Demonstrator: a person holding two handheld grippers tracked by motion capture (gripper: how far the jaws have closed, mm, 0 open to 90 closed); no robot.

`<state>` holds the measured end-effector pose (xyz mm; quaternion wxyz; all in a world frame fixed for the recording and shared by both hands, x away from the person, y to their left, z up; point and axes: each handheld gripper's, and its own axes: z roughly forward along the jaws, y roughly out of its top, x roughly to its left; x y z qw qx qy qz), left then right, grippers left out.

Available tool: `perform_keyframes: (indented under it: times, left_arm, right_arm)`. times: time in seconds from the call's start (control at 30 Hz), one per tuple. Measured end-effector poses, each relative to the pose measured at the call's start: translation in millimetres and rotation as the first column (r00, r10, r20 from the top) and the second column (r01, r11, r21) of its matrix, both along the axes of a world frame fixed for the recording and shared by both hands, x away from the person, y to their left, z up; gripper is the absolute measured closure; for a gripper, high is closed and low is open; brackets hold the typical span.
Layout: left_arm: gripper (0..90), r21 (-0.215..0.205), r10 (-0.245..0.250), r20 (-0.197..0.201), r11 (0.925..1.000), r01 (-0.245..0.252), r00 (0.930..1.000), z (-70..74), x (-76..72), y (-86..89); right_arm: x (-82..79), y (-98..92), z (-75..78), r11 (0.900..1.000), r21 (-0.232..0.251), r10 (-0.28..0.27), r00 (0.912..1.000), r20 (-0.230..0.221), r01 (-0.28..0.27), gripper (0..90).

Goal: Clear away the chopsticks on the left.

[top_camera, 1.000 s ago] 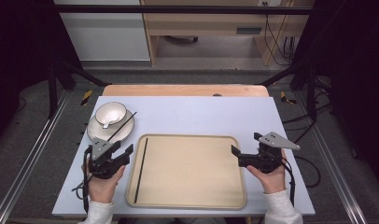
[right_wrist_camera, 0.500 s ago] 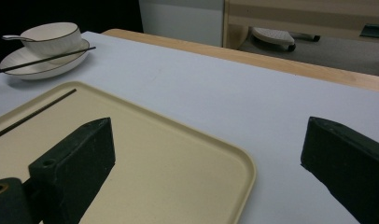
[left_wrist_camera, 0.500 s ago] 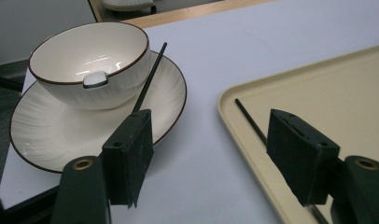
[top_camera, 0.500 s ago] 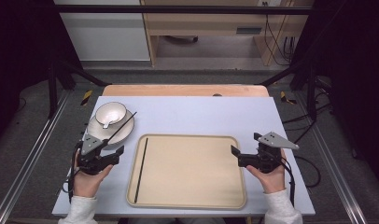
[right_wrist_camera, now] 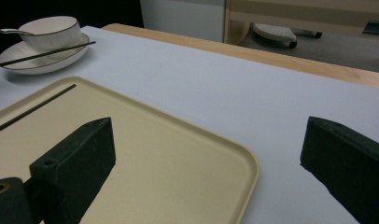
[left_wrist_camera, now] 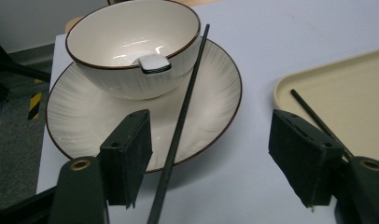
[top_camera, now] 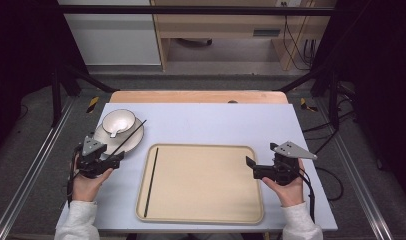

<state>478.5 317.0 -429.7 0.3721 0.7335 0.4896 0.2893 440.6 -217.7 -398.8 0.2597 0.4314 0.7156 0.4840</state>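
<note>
Near the bench's (top_camera: 201, 125) left edge: left gripper (left_wrist_camera: 211, 154) low over the pale blue top, jaws spread wide and just opened further, nothing pressed between the pads. Between those jaws, in the left gripper view, a thin black chopstick (left_wrist_camera: 180, 121), lying slantwise across the rim of a cream ribbed ceramic plate with a dark brown edge (left_wrist_camera: 85, 121), lower end down toward the gripper. Not yet gripped.

On that plate, toward the bench's far left corner: a cream ceramic bowl with the same brown rim (left_wrist_camera: 131, 46), upright, holding a white ceramic spoon (left_wrist_camera: 152, 64) whose handle leans over the near rim. No food to be seen in it.

At the bench's near edge, in the middle: a beige rectangular plastic tray with rounded corners (top_camera: 206, 180). Inside, along its left side, a second thin black chopstick (top_camera: 151, 181), lying flat and straight. Otherwise bare.

By the tray's right edge: right gripper (right_wrist_camera: 206, 163), held level just above the surface, jaws wide apart, empty.

Judged from this: half of the pair moved to the tray; left to do, closing on the chopstick on the plate and laying it beside its mate.
</note>
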Motion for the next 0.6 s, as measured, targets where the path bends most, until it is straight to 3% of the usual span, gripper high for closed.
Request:
perform_keyframes:
  times: [0.23, 0.4, 0.53, 0.6]
  left_arm:
    - [39.9, 0.056, 0.008, -0.02, 0.9984, -0.007, 0.9998, -8.9, 20.9, 4.0]
    - [49.1, 0.047, 0.003, -0.034, 0.9989, -0.002, 0.9994, -14.9, 34.9, 5.8]
    - [56.7, 0.062, 0.001, -0.073, 0.9981, 0.003, 0.9973, -23.9, 41.9, 5.2]
    - [59.0, 0.062, 0.003, -0.066, 0.9981, 0.001, 0.9978, -25.0, 43.7, 4.9]
  right_arm:
    - [-0.2, 2.4, 0.1, 1.0, -0.009, -0.001, 1.0, 0.0, 0.001, 3.5]
    - [0.0, 2.9, -0.2, 1.0, -0.013, -0.005, 1.0, -0.001, 0.005, 3.6]
    - [1.0, 2.2, -1.0, 1.0, -0.014, -0.004, 1.0, -0.004, 0.004, 3.6]
    - [0.9, 2.4, -1.2, 1.0, -0.014, -0.004, 1.0, -0.005, 0.004, 3.6]
